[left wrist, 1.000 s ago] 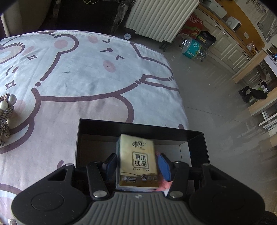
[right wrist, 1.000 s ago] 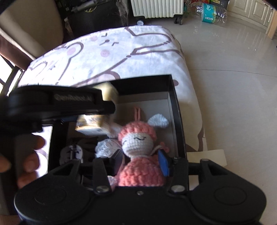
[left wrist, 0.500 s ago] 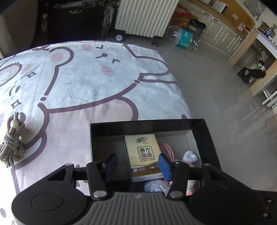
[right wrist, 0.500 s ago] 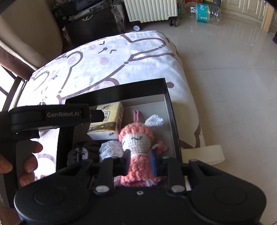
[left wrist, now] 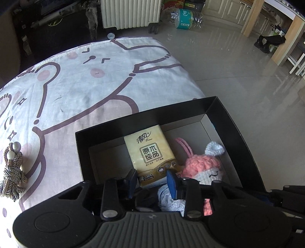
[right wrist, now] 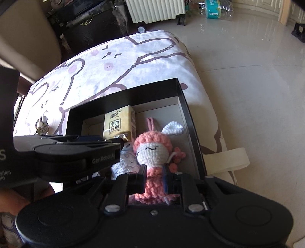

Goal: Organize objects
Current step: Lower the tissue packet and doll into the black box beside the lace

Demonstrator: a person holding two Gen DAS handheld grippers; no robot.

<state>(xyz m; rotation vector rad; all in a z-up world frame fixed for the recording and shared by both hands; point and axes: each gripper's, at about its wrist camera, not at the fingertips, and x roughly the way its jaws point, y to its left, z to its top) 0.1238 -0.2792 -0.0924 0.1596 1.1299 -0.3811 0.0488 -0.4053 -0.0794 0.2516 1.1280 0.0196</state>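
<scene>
Right gripper (right wrist: 154,178) is clenched on the crocheted doll (right wrist: 152,152) lying in the black box (right wrist: 190,122); I'd lift it straight, since soft yarn compresses and slips. Left gripper (left wrist: 152,181) is closing just above the glossy, flat tissue pack (left wrist: 150,152), nothing pinched yet.

From my feed I see a bed (left wrist: 99,84) under a white sheet printed with pink cartoon bears, on a glossy pale tiled floor (left wrist: 238,76) that catches bright daylight. Beyond the bed's far end stands a white ribbed radiator on castors (left wrist: 131,12), with shrink-wrapped water bottles (left wrist: 183,18) lying beside it. Cream cabinets (left wrist: 225,8) line the far wall, and a wooden post (left wrist: 253,18) rises at the right.
</scene>
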